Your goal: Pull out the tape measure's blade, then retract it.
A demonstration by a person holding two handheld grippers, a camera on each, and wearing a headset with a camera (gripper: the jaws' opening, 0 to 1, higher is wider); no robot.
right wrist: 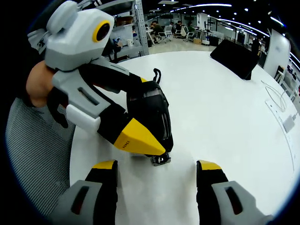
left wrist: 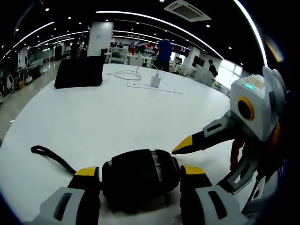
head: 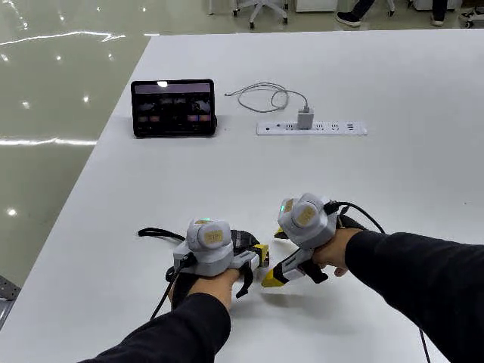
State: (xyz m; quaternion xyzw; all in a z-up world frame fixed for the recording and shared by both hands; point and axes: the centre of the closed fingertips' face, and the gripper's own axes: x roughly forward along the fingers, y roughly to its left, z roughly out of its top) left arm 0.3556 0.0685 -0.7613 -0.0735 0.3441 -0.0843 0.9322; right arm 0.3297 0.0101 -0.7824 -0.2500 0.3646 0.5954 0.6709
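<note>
The black tape measure (left wrist: 140, 180) sits on the white table between my left gripper's (left wrist: 140, 169) yellow-tipped jaws, which are shut on its sides. Its black wrist strap (left wrist: 47, 154) trails off to the left on the table. In the right gripper view the tape measure (right wrist: 152, 112) shows its small metal blade hook (right wrist: 159, 160) at the bottom edge, with no blade drawn out. My right gripper (right wrist: 157, 165) is open just short of that hook, with nothing between its jaws. From the head view, the left gripper (head: 246, 253) and right gripper (head: 276, 255) meet near the table's front.
A dark tablet (head: 173, 107) stands propped at the far left of the white table (head: 393, 174). A white power strip (head: 311, 128) with a plugged charger and a looped cable (head: 265, 97) lies behind. The table's left edge drops to a glossy floor.
</note>
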